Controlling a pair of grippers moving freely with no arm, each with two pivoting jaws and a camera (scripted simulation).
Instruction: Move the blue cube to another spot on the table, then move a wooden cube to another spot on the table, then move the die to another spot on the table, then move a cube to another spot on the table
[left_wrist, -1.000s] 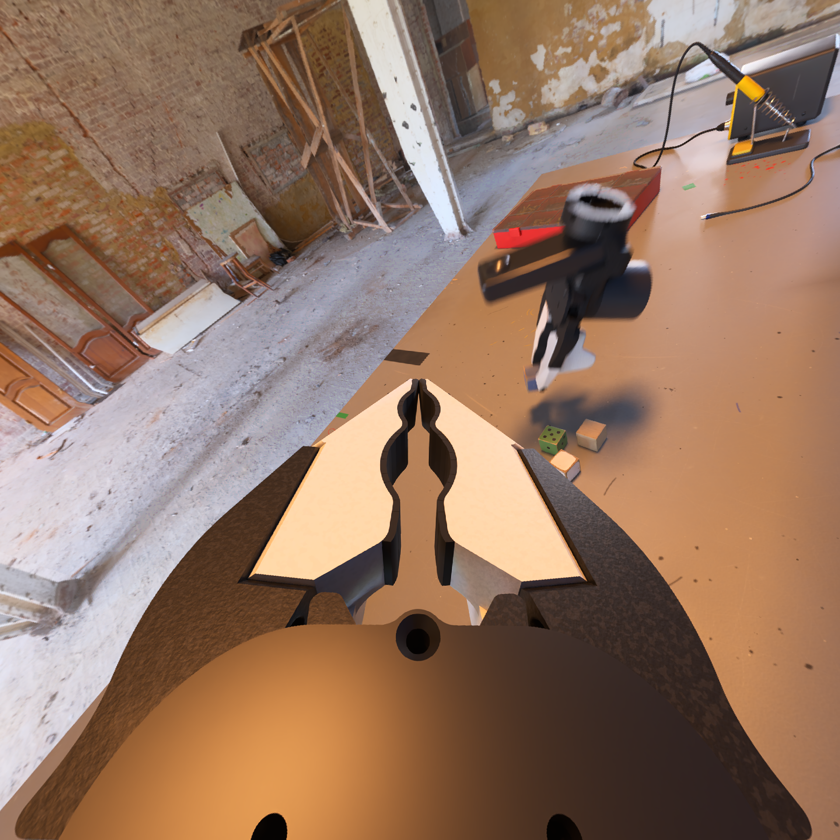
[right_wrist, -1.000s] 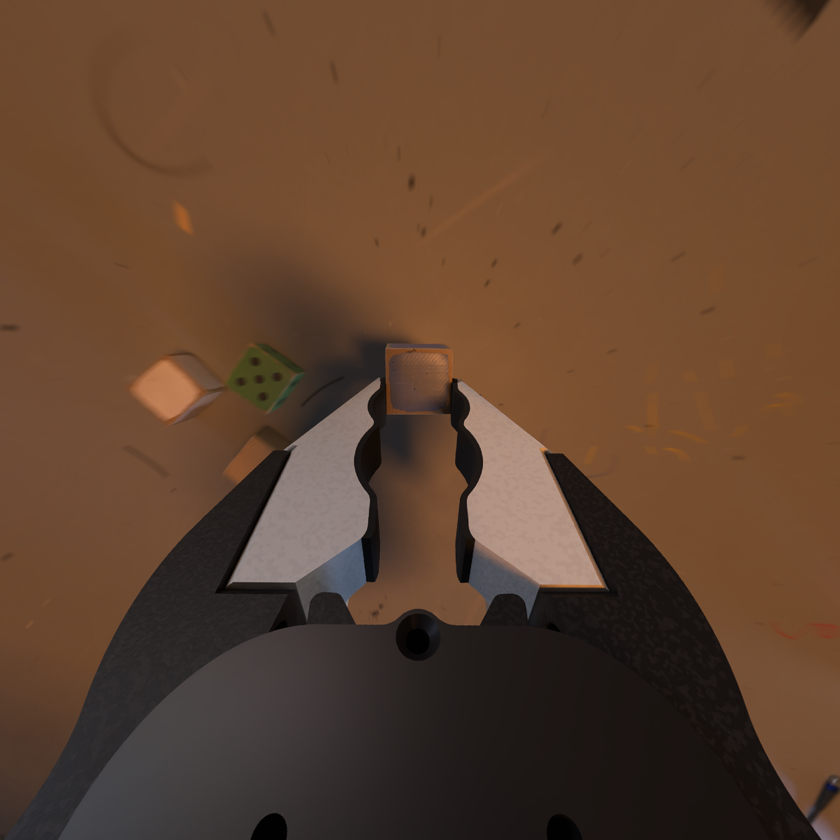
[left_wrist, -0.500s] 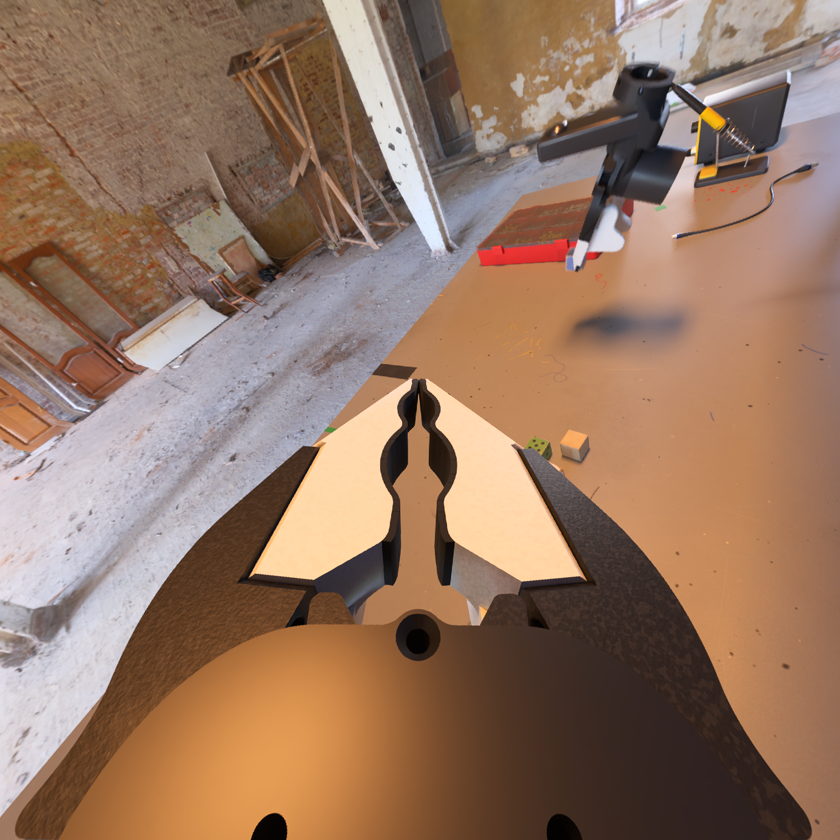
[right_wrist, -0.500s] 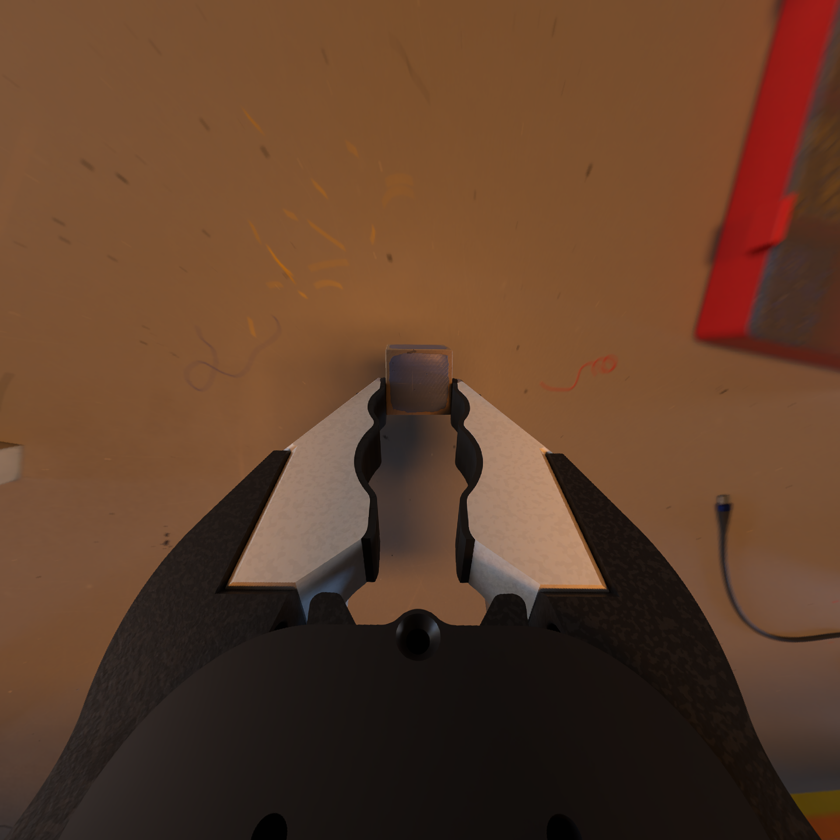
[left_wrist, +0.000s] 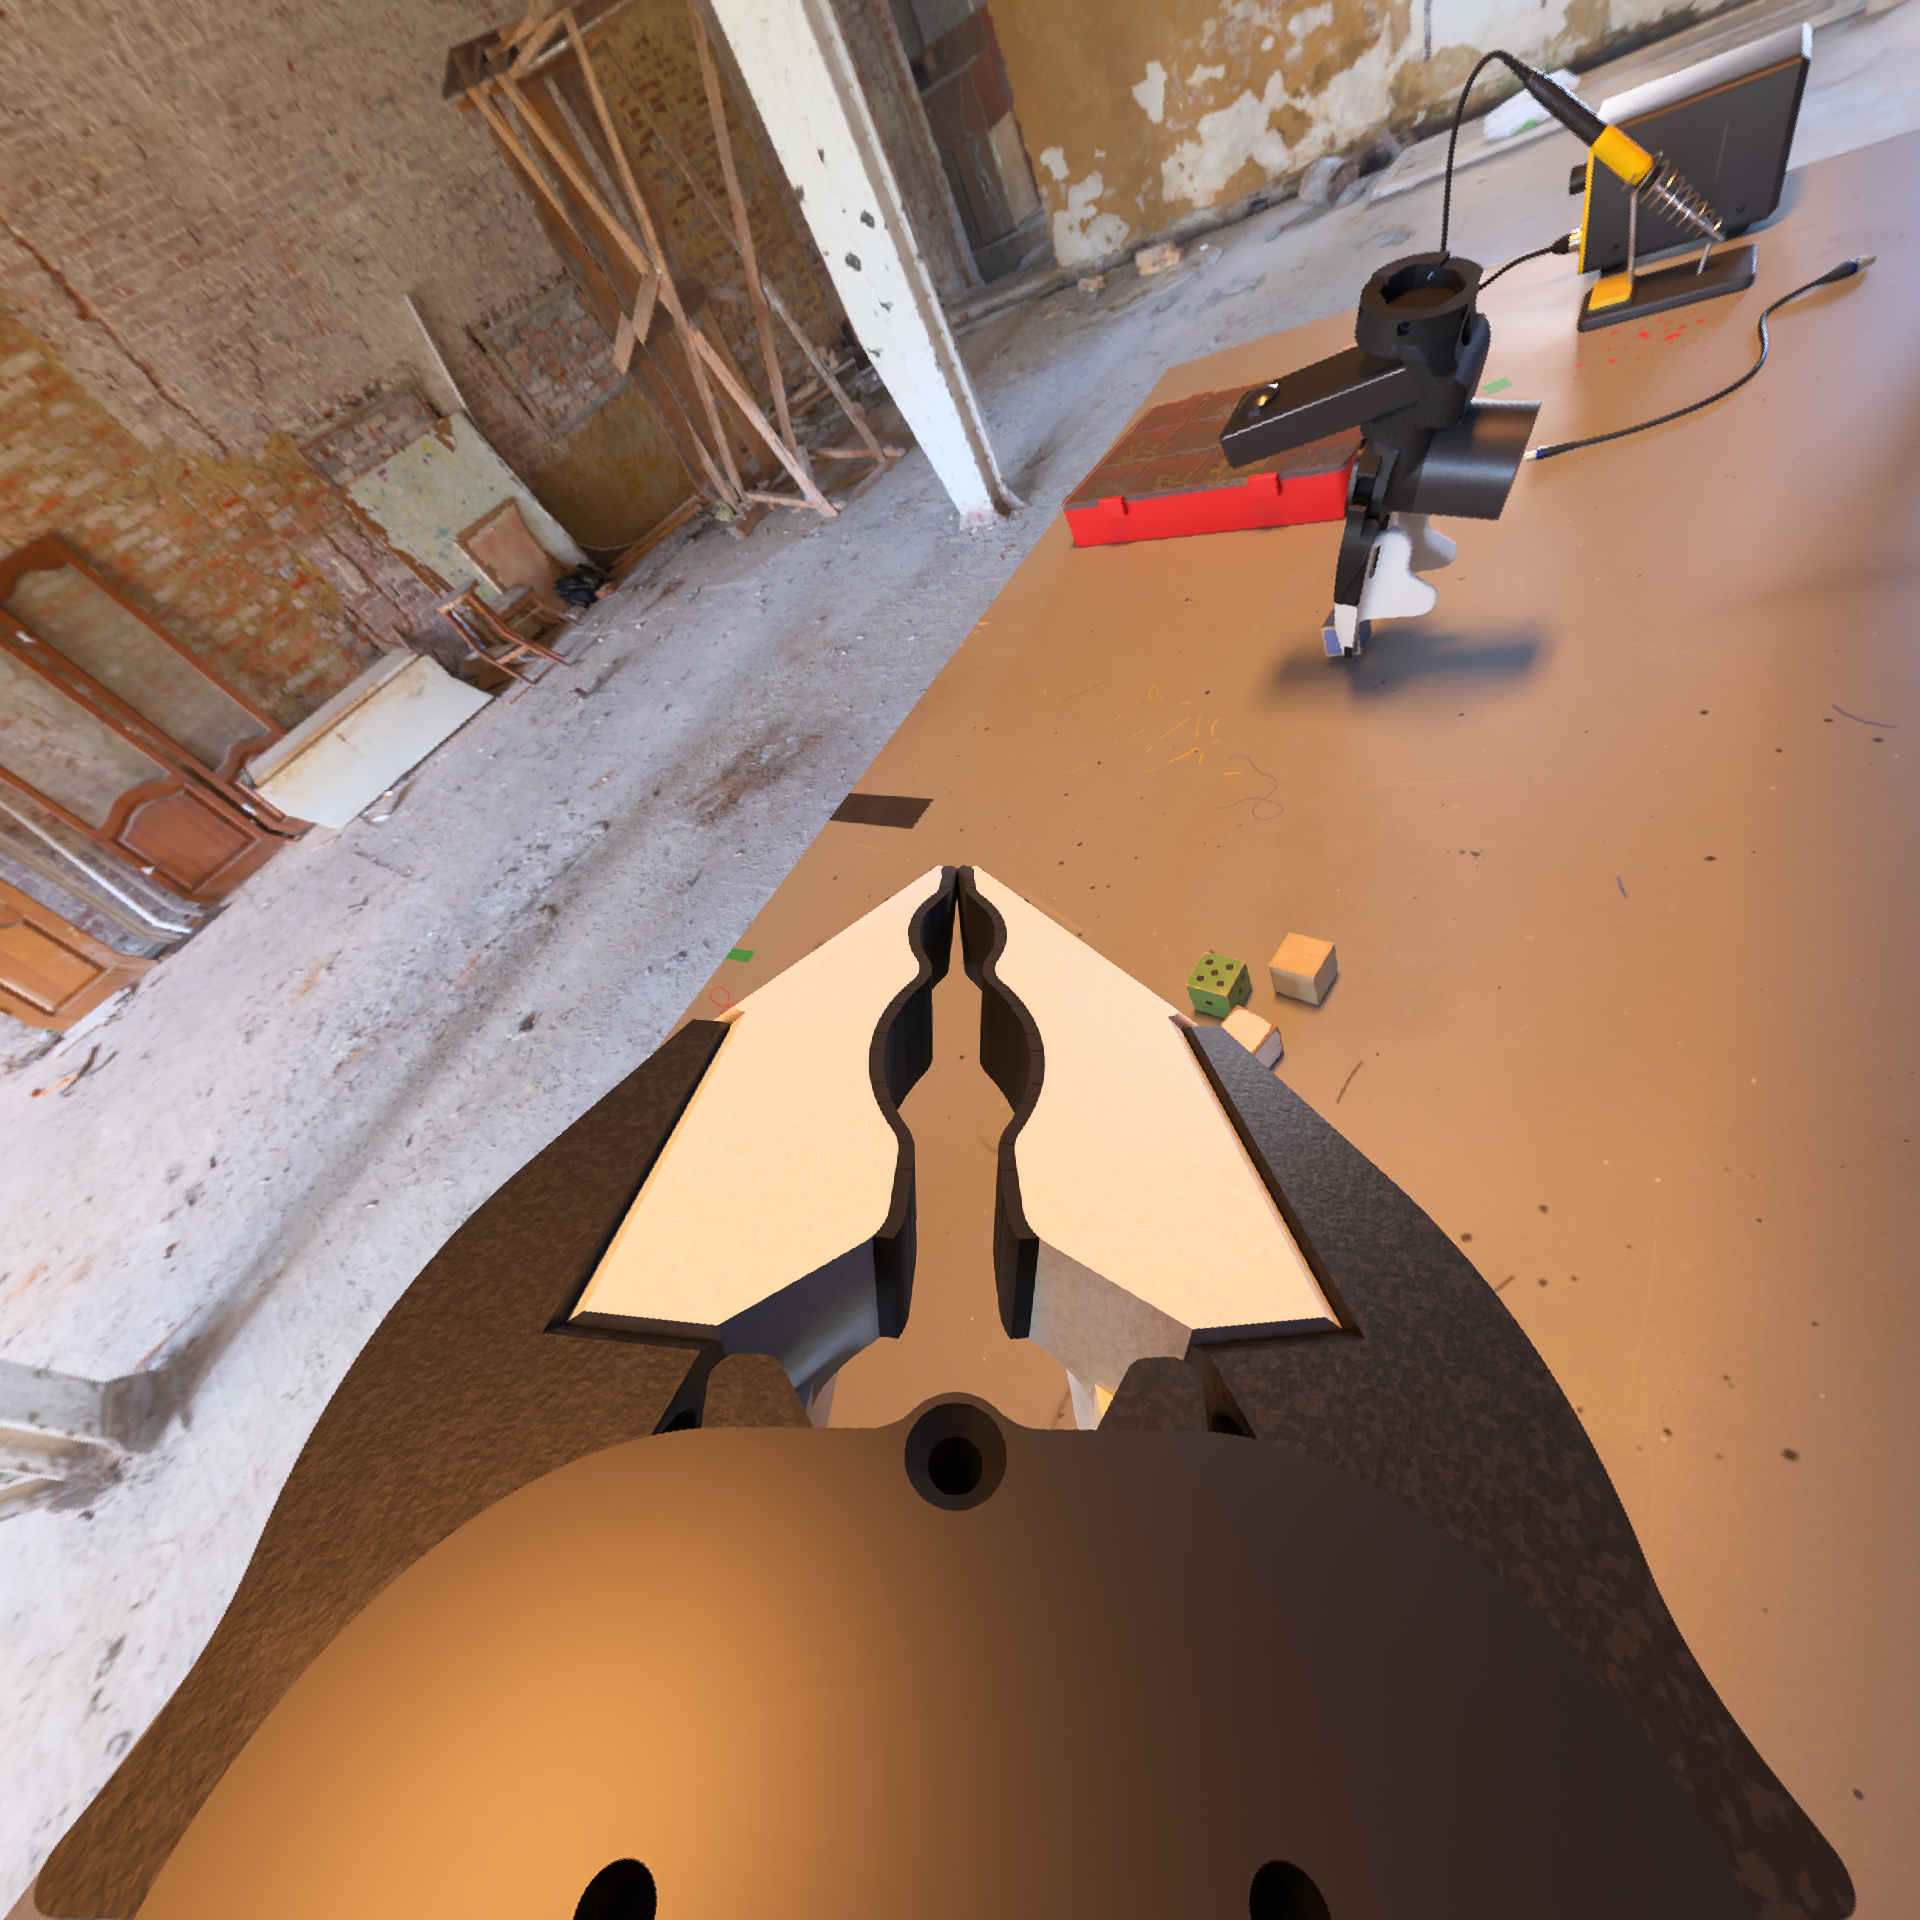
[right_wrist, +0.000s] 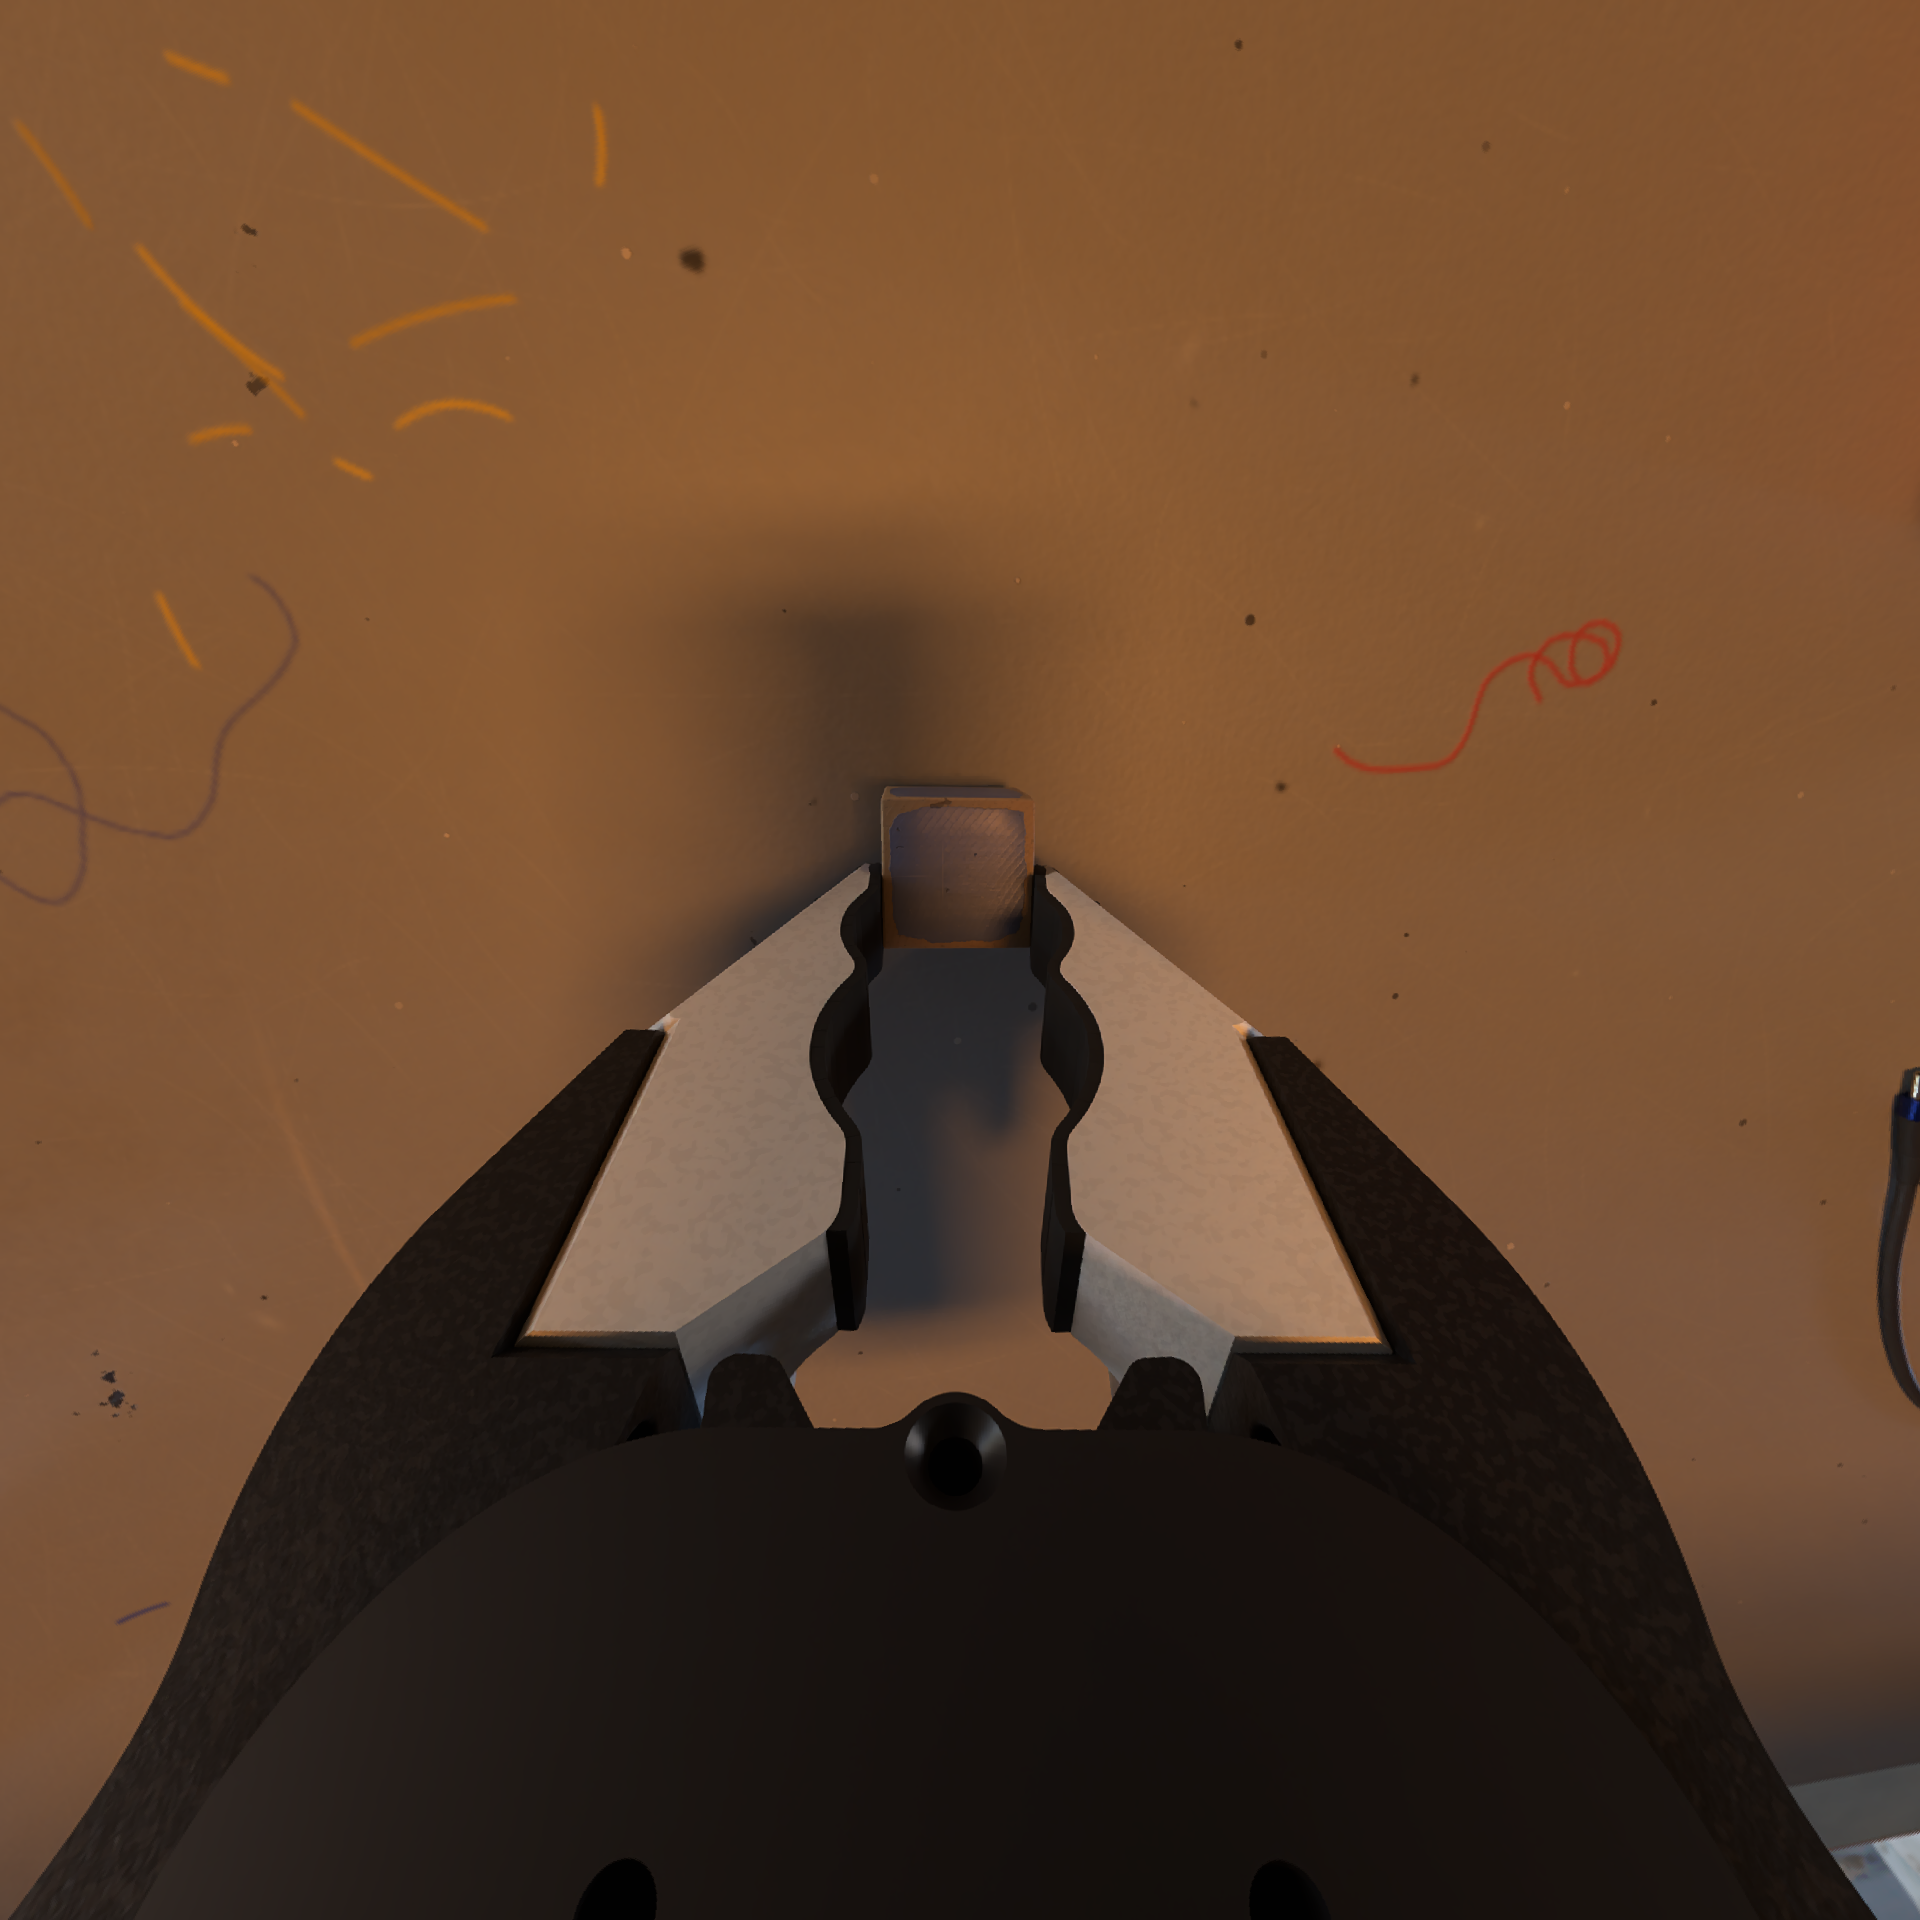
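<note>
The right hand-held gripper (right_wrist: 956, 883) is clamped on the blue cube (right_wrist: 956, 878), which sits square between the tips at the centre of the right wrist view, its upper face showing. The grip takes two opposite flat sides, likely so the cube cannot twist. The gripper points straight down at the worktop (right_wrist: 1351, 312), and a dark shadow lies directly beyond the cube; whether the cube already touches the surface I cannot tell. In the left wrist view the same gripper stands at the upper right of the frame, tips low over the worktop — this looks like the setting-down of the first move, with release not yet made.

The left hand-held gripper (left_wrist: 954, 883) has its fingers together, nothing between them, and hangs near the worktop's left edge, apparently parked clear of the work.

Just right of its fingers lie the green die (left_wrist: 1218, 982), a wooden cube (left_wrist: 1302, 966) beside it, and a second wooden cube (left_wrist: 1252, 1034) partly hidden by the gripper body. All three are well apart from the blue cube, so the new spot is plainly a different one.

Farther off, at the upper right, are a red case (left_wrist: 1195, 488), a soldering iron stand (left_wrist: 1662, 208) and a black cable (left_wrist: 1704, 395) — none in the way.
</note>
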